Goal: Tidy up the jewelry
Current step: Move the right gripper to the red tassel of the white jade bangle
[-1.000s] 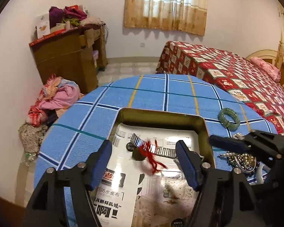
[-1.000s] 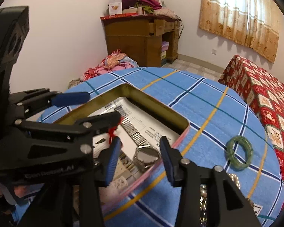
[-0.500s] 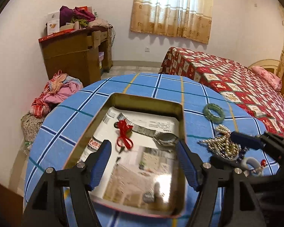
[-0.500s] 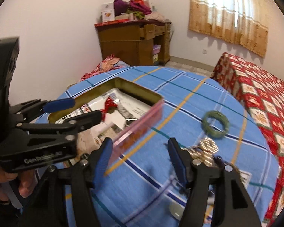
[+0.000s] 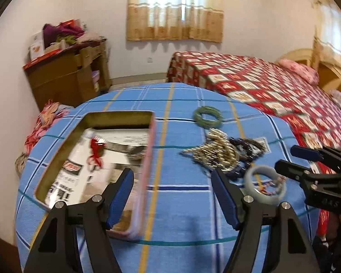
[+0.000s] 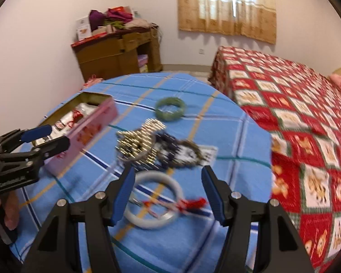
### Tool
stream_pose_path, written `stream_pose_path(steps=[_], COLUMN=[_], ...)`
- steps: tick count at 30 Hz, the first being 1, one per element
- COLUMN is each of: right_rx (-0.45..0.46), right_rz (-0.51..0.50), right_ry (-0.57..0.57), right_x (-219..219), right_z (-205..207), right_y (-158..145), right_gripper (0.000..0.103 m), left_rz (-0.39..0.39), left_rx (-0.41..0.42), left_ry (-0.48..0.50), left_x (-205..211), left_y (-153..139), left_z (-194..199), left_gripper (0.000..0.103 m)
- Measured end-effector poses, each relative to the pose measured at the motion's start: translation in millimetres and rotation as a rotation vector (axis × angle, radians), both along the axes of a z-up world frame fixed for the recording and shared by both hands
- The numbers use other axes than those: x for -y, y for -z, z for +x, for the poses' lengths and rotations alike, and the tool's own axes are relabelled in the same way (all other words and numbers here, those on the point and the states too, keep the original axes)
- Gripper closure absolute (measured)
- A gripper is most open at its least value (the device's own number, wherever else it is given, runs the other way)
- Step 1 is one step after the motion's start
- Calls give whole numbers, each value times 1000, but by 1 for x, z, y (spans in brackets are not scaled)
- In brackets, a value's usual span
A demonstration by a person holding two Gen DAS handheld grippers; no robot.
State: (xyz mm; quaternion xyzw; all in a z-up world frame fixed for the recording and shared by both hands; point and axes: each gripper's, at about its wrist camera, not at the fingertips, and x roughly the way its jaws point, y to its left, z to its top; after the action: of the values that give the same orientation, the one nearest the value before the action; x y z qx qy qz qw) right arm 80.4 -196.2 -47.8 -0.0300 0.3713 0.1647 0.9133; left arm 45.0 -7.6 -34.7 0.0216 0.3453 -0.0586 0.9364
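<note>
A pink tin box [image 5: 147,159] [image 6: 91,134] lies open on the blue checked table, holding a metal watch [image 5: 129,149] and a red cord [image 5: 95,150]. On the cloth lie a green bangle [image 5: 208,116] [image 6: 170,109], a heap of pearl and dark bead necklaces [image 5: 220,154] [image 6: 147,145], and a pale bangle [image 5: 264,187] [image 6: 154,200] with a red tassel [image 6: 193,203]. My left gripper [image 5: 172,195] is open and empty beside the box's right wall. My right gripper [image 6: 167,193] is open and empty, just above the pale bangle.
The round table [image 5: 181,216] drops off on all sides. A bed with a red patterned cover [image 6: 295,113] stands to the right. A wooden cabinet [image 5: 68,77] piled with clothes stands by the far wall, with a clothes heap [image 5: 47,116] on the floor.
Both grippers have swung right, away from the box interior toward the loose jewelry. The right gripper now hovers over the pale bangle. The watch and red cord stay in the box.
</note>
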Motion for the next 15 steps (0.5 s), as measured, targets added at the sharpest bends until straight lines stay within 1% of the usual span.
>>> stream_pose_path(steps=[6,12,14,15], right_rx=[-26,-49,-44,-51], right_rz=[15,39,43,48], right_ry=[20,-2,-17,-28], right_x=[21,23,20,19], right_z=[-5,-8,-10,-9], right_y=[12,21,22,23], right_gripper=[39,40,49,63], left_rz=[35,53,50,42], left_rx=[-25,-45,-61,-66], left_ry=[57,88,94,100], left_x=[26,39,40,40], left_y=[10,17,21,22], left_z=[2,4,6,6], left_gripper=[32,32,32,32])
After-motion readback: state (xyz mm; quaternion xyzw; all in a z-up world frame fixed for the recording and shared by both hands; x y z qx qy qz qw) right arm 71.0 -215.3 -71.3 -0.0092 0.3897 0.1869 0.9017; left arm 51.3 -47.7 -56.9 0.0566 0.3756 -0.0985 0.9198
